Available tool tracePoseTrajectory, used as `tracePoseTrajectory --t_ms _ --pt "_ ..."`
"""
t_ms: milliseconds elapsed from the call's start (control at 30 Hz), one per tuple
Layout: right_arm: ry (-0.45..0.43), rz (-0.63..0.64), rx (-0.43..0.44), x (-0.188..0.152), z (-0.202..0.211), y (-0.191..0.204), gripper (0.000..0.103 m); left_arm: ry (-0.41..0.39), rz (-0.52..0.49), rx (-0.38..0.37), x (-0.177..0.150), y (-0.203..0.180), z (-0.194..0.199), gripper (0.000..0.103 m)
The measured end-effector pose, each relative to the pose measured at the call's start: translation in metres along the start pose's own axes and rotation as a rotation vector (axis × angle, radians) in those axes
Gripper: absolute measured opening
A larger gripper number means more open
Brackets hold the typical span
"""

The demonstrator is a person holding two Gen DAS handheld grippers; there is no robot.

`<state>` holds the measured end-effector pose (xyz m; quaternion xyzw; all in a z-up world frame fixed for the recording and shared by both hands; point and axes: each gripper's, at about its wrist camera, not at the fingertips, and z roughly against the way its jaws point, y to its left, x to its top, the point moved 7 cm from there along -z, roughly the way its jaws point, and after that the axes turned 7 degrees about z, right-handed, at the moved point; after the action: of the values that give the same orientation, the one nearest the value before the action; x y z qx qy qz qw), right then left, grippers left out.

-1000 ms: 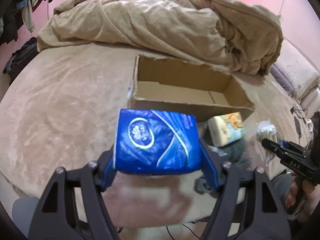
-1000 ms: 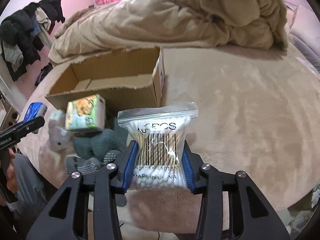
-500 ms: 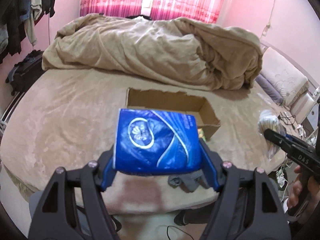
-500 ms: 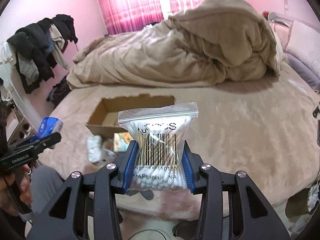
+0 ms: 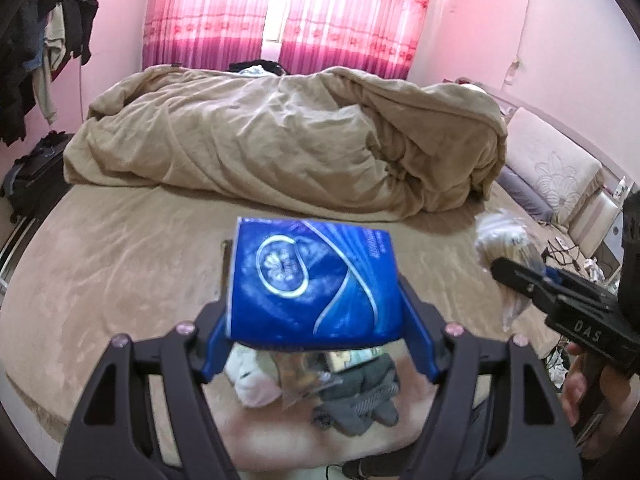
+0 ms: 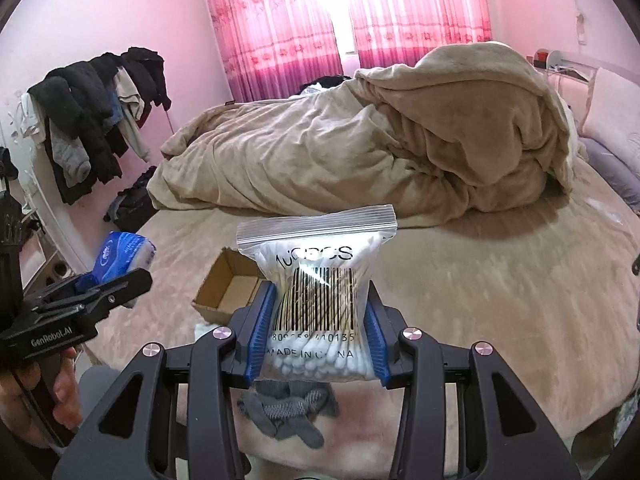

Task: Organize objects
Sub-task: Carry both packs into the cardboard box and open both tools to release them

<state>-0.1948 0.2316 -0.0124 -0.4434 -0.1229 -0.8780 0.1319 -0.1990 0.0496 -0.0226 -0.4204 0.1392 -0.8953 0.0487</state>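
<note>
Above the cardboard box (image 6: 228, 286), left gripper (image 5: 316, 312) pinching blue tissue pack (image 5: 312, 280), right gripper (image 6: 318, 328) clamping cotton-swab bag (image 6: 320, 292).

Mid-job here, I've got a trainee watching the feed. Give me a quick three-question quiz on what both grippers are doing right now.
1. True or false: the left gripper is shut on the blue tissue pack.
2. What does the right gripper hold? A) gray socks B) bag of cotton swabs C) pillow
3. Fill in: on the bed, the open container beyond the right gripper is a cardboard ____.

Key: 1 true. 2 B, the bag of cotton swabs; the gray socks lie on the bed below it. 3 box.
</note>
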Motion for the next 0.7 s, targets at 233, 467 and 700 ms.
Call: tracePoseTrajectory --t_ms 233,467,700 --pt "0.022 -0.007 0.014 0.007 -0.044 -0.008 0.044 0.020 -0.016 -0.002 0.006 0.001 -0.044 0.072" --pt "0.077 -0.013 0.028 -0.003 -0.094 -0.017 0.044 0.088 -0.016 -0.010 -0.005 0.007 -0.104 0.072" --pt "0.130 -0.019 0.042 -0.014 -0.139 -0.024 0.045 0.181 -0.001 -0.017 -0.022 0.016 -0.166 0.072"
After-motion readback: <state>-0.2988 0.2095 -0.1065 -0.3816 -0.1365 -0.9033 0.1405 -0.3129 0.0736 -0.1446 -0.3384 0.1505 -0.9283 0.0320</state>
